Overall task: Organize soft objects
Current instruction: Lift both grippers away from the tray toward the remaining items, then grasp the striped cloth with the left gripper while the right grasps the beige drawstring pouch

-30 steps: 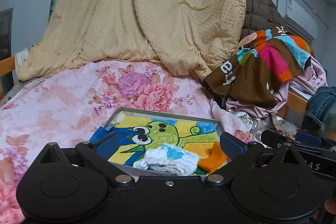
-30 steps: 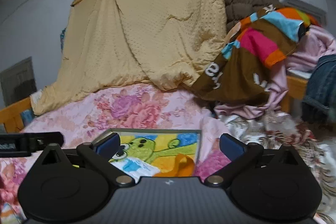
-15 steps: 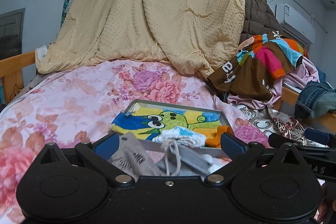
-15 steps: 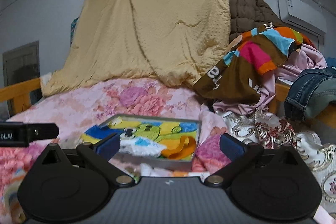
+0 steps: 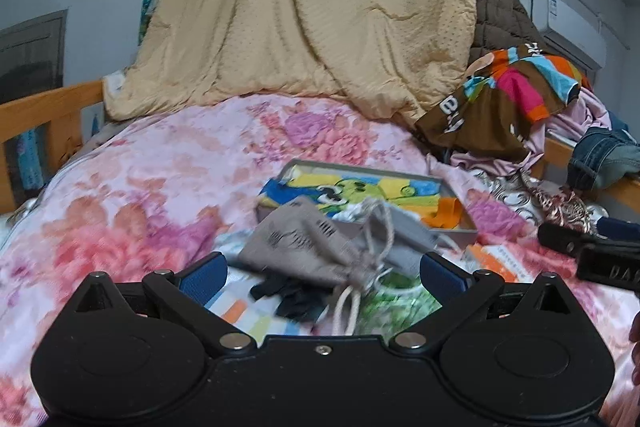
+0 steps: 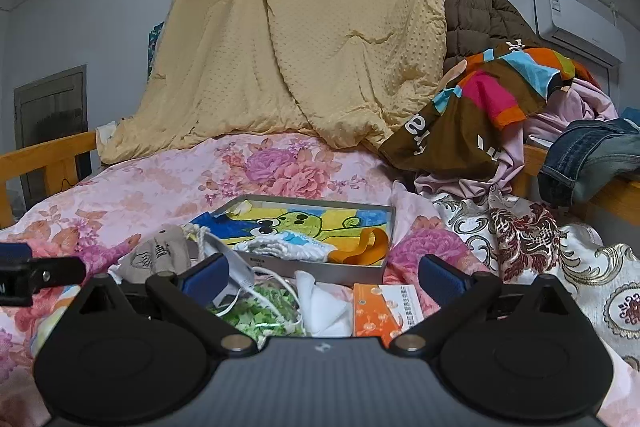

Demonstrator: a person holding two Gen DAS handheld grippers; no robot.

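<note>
A shallow grey tray [image 5: 466, 227] [image 6: 320, 269] lined with a green cartoon towel lies on the floral bed and holds a white-blue cloth [image 6: 288, 245] and an orange band [image 6: 370, 247]. In front of it lie a grey drawstring pouch [image 5: 304, 243] [image 6: 160, 255], a dark item [image 5: 292, 297], a green patterned piece [image 6: 256, 311], a white cloth [image 6: 320, 301] and an orange packet [image 6: 380, 311]. My left gripper [image 5: 322, 273] is open and empty just before the pouch. My right gripper [image 6: 322, 273] is open and empty above the white cloth.
A tan blanket [image 6: 304, 39] hangs at the back. A pile of clothes, with a brown multicoloured garment [image 6: 480, 107] and jeans [image 6: 588, 155], fills the right side. Wooden bed rails [image 6: 44, 155] run along the left. A patterned white quilt [image 6: 560, 251] lies at the right.
Both grippers have pulled back from the tray toward the near side of the bed. The pouch, cords and small items in front of the tray have come into view.
</note>
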